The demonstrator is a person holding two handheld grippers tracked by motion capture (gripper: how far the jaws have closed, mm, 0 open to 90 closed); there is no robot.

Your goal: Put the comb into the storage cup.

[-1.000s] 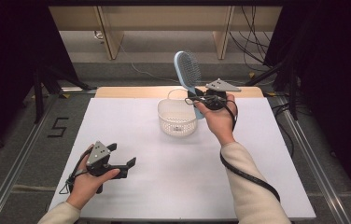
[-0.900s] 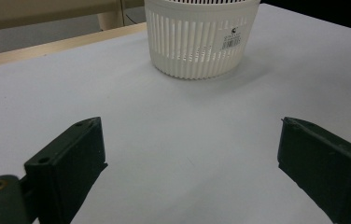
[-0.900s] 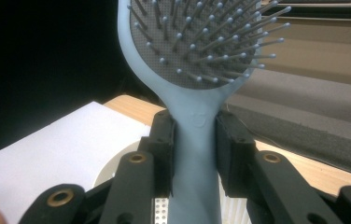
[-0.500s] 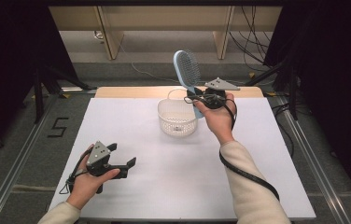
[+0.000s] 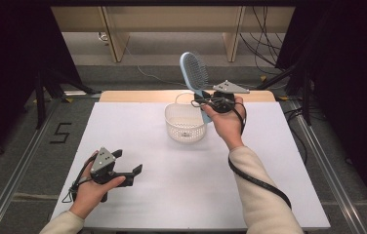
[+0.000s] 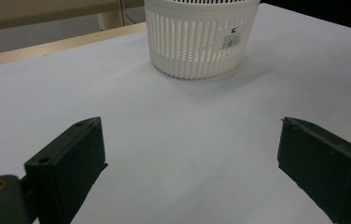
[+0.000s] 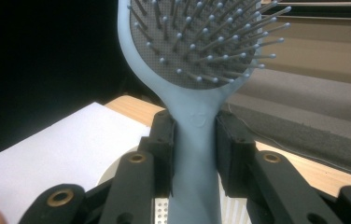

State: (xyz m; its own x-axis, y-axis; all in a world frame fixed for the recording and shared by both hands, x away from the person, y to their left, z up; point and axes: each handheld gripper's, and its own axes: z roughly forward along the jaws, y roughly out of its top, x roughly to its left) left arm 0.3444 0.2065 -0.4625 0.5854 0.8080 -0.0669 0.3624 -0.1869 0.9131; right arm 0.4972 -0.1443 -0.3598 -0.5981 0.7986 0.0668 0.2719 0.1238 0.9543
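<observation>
A light blue hairbrush (image 5: pixel 194 72) with a grey bristle pad stands upright over the far right rim of a white slatted basket (image 5: pixel 185 122). My right gripper (image 5: pixel 205 100) is shut on the hairbrush (image 7: pixel 193 70) handle, its black jaws pressed against both sides of it. The brush's lower handle end hangs beside the basket. My left gripper (image 5: pixel 129 168) rests low over the table at the near left, open, with nothing between its jaws. In the left gripper view the basket (image 6: pixel 200 37) stands ahead on the white surface.
A white sheet (image 5: pixel 181 185) covers the table, with a wooden strip (image 5: pixel 132 96) along its far edge. Cables trail from both grippers. Dark curtains flank the table and a shelf frame stands beyond it.
The right gripper with the hairbrush has shifted very slightly above the basket's rim. The left gripper has stayed where it was.
</observation>
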